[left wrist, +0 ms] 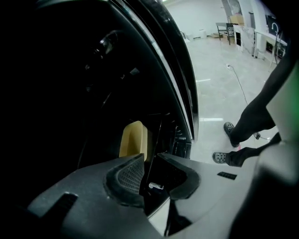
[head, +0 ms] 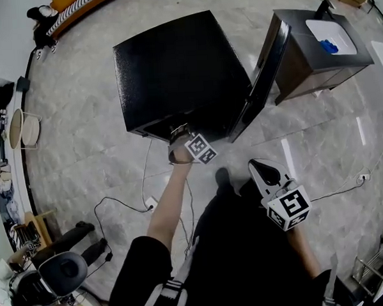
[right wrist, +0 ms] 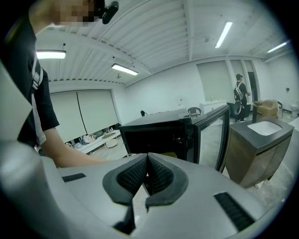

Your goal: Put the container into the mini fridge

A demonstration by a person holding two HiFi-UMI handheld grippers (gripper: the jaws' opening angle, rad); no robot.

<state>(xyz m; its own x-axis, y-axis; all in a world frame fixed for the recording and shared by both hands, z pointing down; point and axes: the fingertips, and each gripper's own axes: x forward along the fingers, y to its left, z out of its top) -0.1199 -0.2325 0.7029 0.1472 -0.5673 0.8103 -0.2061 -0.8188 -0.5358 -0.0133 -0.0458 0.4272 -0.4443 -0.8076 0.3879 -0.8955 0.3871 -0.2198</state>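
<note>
My right hand-held gripper (right wrist: 147, 158) fills the lower half. Its dark ribbed pads (right wrist: 132, 175) are pressed together at the tips with nothing between them. Just beyond them at twelve o'clock stands the black box-shaped mini fridge (right wrist: 154, 133), its door (right wrist: 219, 133) swung out toward two o'clock. A dark grey cabinet (right wrist: 254, 156) topped by a white sink basin (right wrist: 264, 127) sits at three o'clock. My bare forearm (right wrist: 70, 156) reaches in from nine o'clock.

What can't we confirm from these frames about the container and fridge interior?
- Mini fridge interior: its own top hides it in the head view; too dark in the left gripper view.
- Container: only a yellow part shows in the left gripper view; the left hand-held gripper covers its base, so its support is unknown.
- Blue item on the side cabinet: too small in the head view.
</note>
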